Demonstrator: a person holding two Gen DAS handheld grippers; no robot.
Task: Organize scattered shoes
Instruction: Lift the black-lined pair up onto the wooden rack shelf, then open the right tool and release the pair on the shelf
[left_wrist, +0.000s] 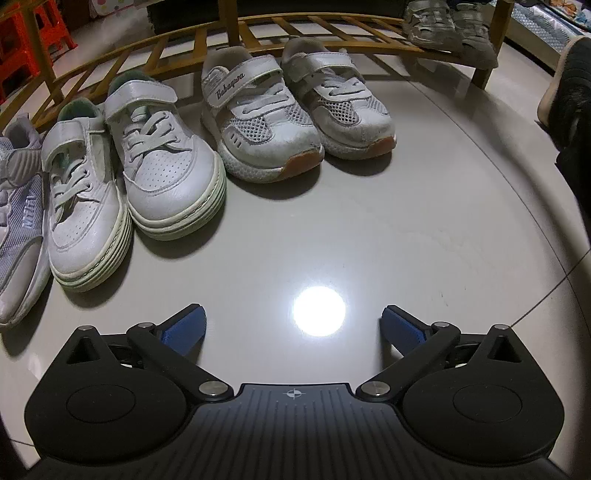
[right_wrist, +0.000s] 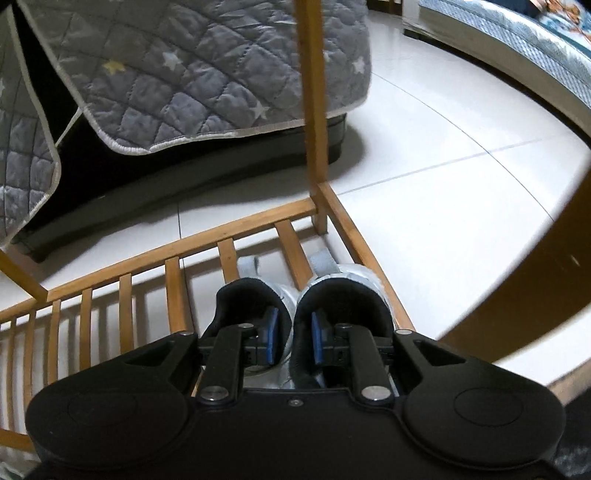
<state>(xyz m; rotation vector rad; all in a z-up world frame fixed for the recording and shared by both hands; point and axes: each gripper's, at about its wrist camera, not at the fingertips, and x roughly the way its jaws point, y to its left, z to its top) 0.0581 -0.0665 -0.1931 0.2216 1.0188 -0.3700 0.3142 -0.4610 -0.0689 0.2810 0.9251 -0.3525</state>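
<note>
Tiled floor (left_wrist: 369, 229) | left tongs (left_wrist: 293, 325) hanging wide, empty | right tongs (right_wrist: 293, 332) pinching grey pair (right_wrist: 343, 280) over rack (right_wrist: 229, 225) | collars probably slipping lol

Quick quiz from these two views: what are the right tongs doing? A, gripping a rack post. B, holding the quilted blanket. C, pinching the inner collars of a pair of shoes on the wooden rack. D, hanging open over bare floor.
C: the right tongs have one blue pad inside each shoe of the silver pair, squeezing the two inner collars together over the slats of the wooden rack.
</note>
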